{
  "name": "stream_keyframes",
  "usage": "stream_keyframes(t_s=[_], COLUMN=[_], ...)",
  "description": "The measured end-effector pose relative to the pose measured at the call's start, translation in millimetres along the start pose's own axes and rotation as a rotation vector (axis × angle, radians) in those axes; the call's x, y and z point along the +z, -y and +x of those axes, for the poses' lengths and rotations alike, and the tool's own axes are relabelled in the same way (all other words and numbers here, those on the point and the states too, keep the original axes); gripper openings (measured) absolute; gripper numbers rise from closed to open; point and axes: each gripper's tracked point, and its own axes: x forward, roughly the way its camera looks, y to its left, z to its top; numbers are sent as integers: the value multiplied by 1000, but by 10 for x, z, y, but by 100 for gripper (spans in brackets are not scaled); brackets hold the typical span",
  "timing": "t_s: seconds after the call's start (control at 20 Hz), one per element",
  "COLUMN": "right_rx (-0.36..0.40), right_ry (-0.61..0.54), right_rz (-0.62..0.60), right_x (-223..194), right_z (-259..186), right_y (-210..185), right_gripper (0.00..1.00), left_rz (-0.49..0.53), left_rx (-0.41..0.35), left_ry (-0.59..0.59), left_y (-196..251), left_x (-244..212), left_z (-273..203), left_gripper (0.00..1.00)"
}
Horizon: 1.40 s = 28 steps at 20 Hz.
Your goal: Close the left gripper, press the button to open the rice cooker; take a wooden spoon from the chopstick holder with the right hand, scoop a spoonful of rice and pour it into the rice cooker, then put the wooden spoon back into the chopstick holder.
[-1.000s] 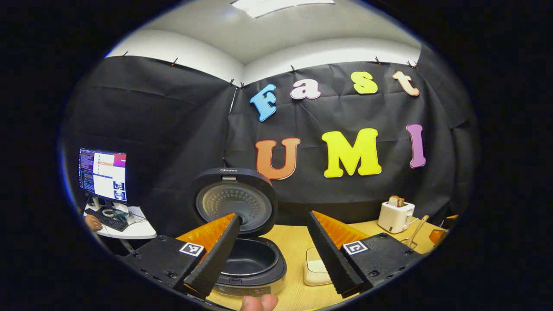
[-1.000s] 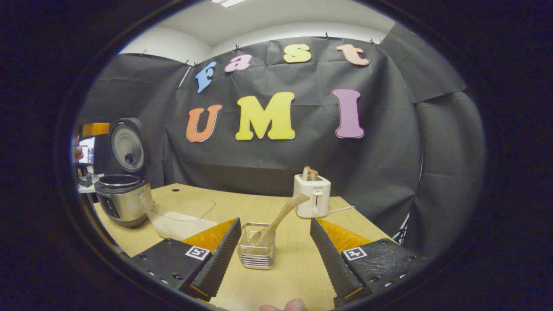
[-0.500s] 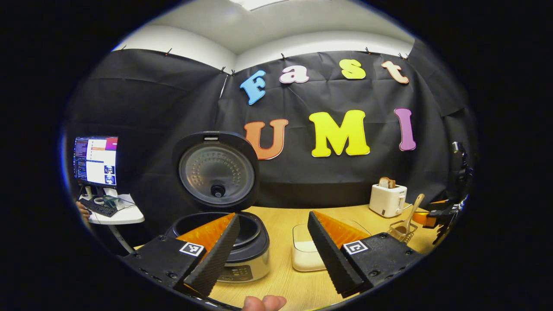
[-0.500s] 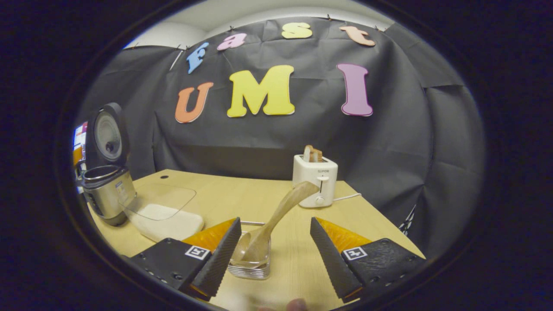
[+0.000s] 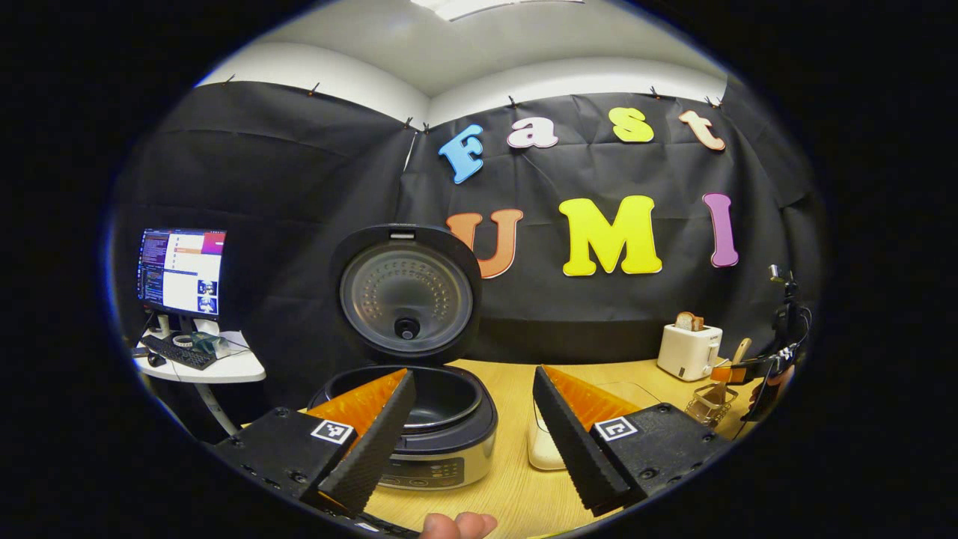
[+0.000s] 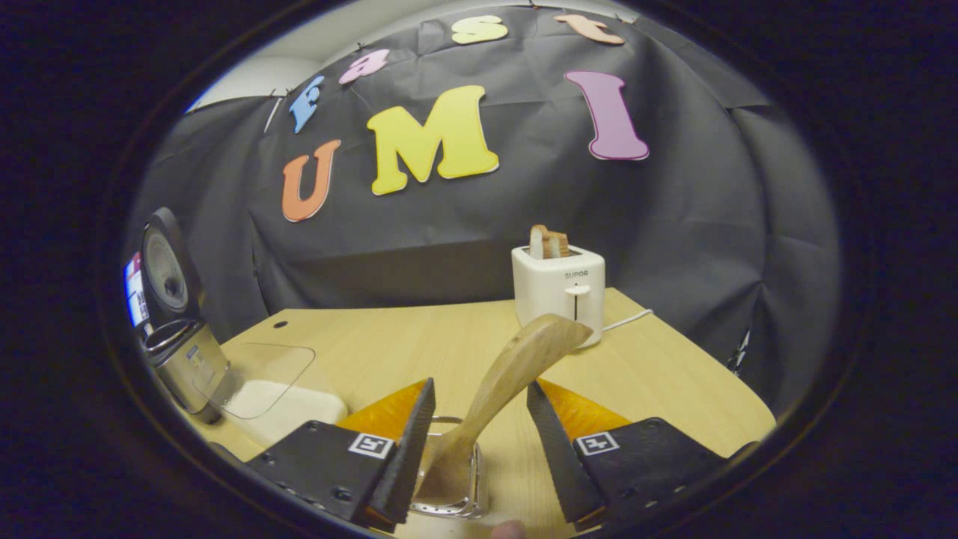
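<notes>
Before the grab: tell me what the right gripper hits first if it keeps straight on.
The right gripper would probably first meet the light wooden spoon, whose handle leans up between its open fingers from the wire chopstick holder; depth is unclear.

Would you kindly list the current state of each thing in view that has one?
Silver rice cooker: lid up, pot looks empty.
Wooden spoon: standing tilted in the wire chopstick holder.
White toaster: bread in its slots.
Left gripper: open.
Right gripper: open, astride the spoon handle.

The wooden spoon (image 6: 509, 378) has its bowl blurred inside the chopstick holder (image 6: 456, 486), whose near side is cut off. The rice container (image 5: 542, 449) sits half hidden behind a finger.
</notes>
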Motion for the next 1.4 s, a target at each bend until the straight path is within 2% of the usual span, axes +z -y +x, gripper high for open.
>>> stream_keyframes(t_s=[0.15, 0.2, 0.25, 0.3, 0.35, 0.45, 0.55, 0.6, 0.65, 1.05, 1.2, 1.4], right_rx=[7, 8, 5, 18, 54, 81, 73, 72, 67, 37, 89, 172], right_ry=[2, 1, -8, -8, -3, -18, -15, -17, -4, 124, 158, 210], right_rz=[17, 24, 19, 26, 54, 61, 53, 48, 47, 14, -1, -30], right_x=[36, 33, 14, 25, 55, 46, 54, 71, 100, 723, 1033, 1350], right_z=[-13, -25, -30, -61, -94, -126, -145, -170, -192, -547, -696, -781], right_y=[-21, -34, -41, -57, -149, -225, -252, -274, -273, -361, -687, -1311], right_gripper=[48, 29, 25, 26, 24, 7, 0, 0, 0, 0, 0, 0], left_rz=[-1, -3, -7, -9, -12, -21, -21, -17, -14, -7, -1, 5], left_rx=[4, 2, 1, -3, -8, -19, -24, -21, -16, 19, 27, 23], left_ry=[9, 11, 12, 10, 7, 13, 4, 1, -2, -28, -13, -12], left_y=[-20, -33, -40, -40, -34, -32, -51, -74, -114, -321, -360, -407], left_x=[23, 26, 20, 13, -1, 0, -32, -42, -57, -162, -130, -102], left_z=[-9, -11, -12, -9, -16, -31, -41, -49, -63, -69, -98, -149], left_gripper=[100, 100, 100, 100, 100, 100, 100, 95, 100, 100, 100, 100])
